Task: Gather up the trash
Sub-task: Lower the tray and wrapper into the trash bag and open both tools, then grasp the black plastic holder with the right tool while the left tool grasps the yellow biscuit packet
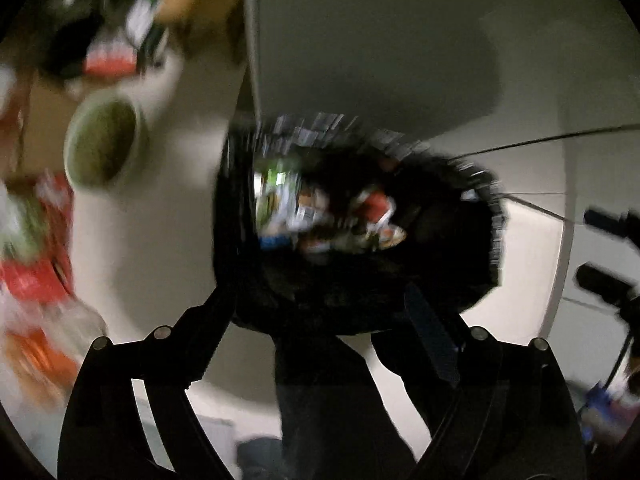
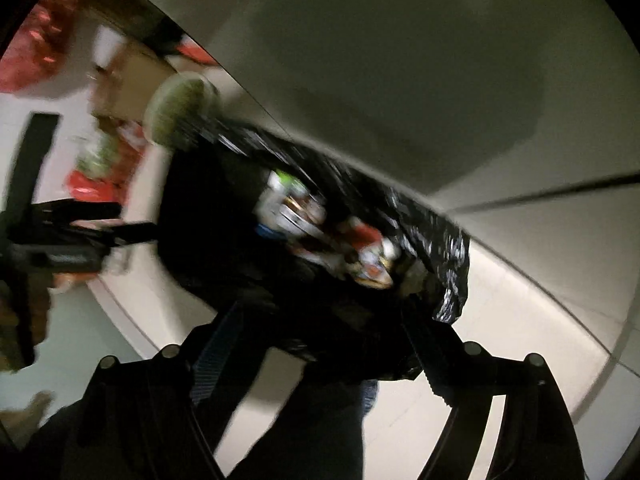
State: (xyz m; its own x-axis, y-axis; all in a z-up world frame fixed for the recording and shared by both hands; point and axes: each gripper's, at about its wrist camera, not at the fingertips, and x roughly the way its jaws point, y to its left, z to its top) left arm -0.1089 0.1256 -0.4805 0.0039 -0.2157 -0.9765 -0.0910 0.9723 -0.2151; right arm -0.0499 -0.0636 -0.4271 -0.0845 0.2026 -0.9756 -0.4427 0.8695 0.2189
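I am looking into a black trash bag (image 1: pixel 352 272), its mouth gaping and full of wrappers (image 1: pixel 320 208). My left gripper (image 1: pixel 320 300) and right gripper (image 2: pixel 324 320) are each spread wide around its near edge; actual grip I cannot tell through the blur. A green bowl (image 1: pixel 102 140) is sitting just beside it.

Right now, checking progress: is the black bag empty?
No, the bag already holds wrappers and packaging, visible through its open mouth.

Dim grey wall (image 1: pixel 380 40), pale floor (image 2: pixel 520 320)

Bag contents (image 1: pixel 328 208) blurred, perhaps wrappers.
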